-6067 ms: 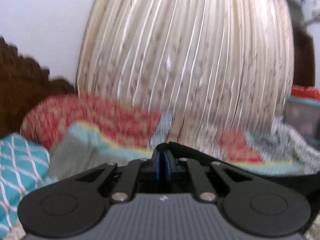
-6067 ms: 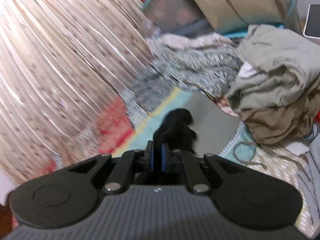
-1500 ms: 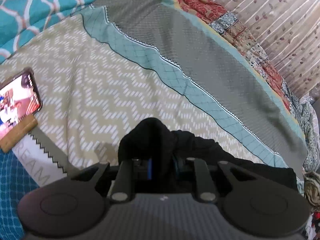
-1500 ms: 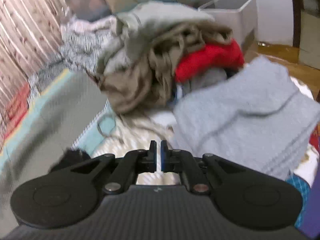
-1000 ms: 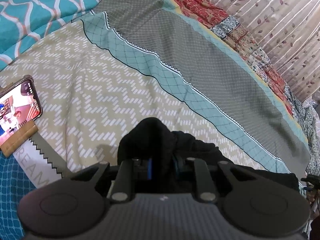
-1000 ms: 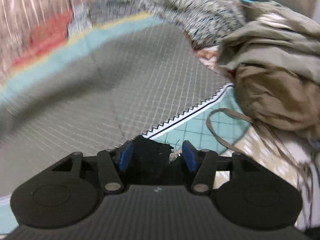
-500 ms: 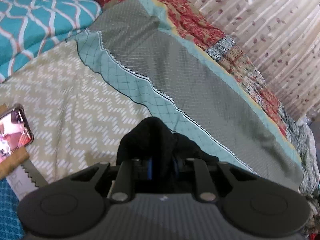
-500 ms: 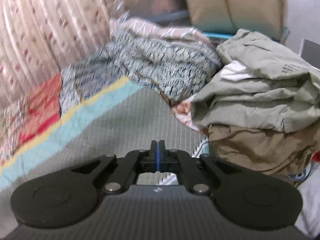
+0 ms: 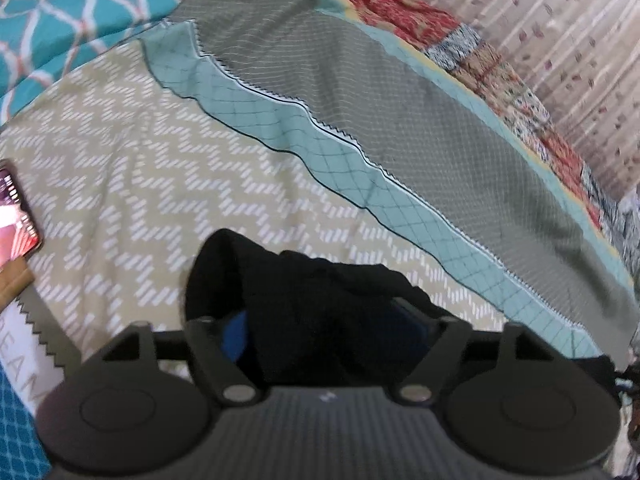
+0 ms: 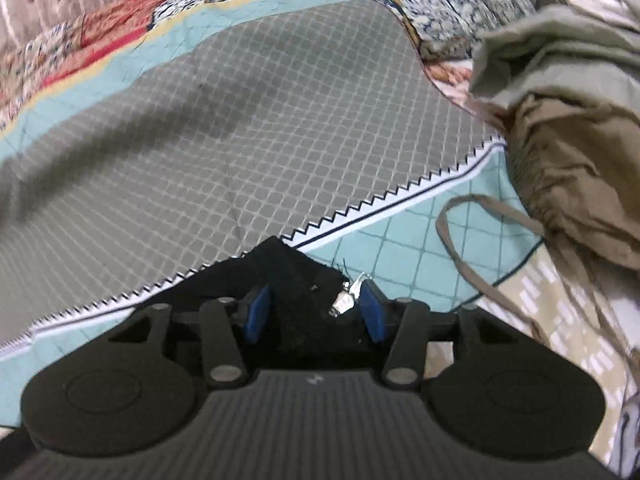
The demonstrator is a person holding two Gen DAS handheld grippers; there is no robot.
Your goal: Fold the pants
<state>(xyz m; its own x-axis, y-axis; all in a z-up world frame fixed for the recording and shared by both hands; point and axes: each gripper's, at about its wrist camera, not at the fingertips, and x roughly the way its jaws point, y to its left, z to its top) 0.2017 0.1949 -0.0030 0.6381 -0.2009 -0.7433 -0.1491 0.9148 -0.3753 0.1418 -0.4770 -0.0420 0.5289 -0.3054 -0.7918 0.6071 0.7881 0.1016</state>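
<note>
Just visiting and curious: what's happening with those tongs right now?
Left tongs just opened, black pants loose between them. Right tongs just opened, pants between. Clothes pile beside; phone at edge.

Only partly legible text: letters "EAM" (image 9: pixel 30 380), grey on a white strip of the bedcover (image 9: pixel 120 184), lower left of left wrist view, cut off by frame edge. Small white mark on each gripper body, bottom centre of both views, too small to read. Phone (image 9: pixel 16 216) screen at left edge: blurred, nothing legible.
</note>
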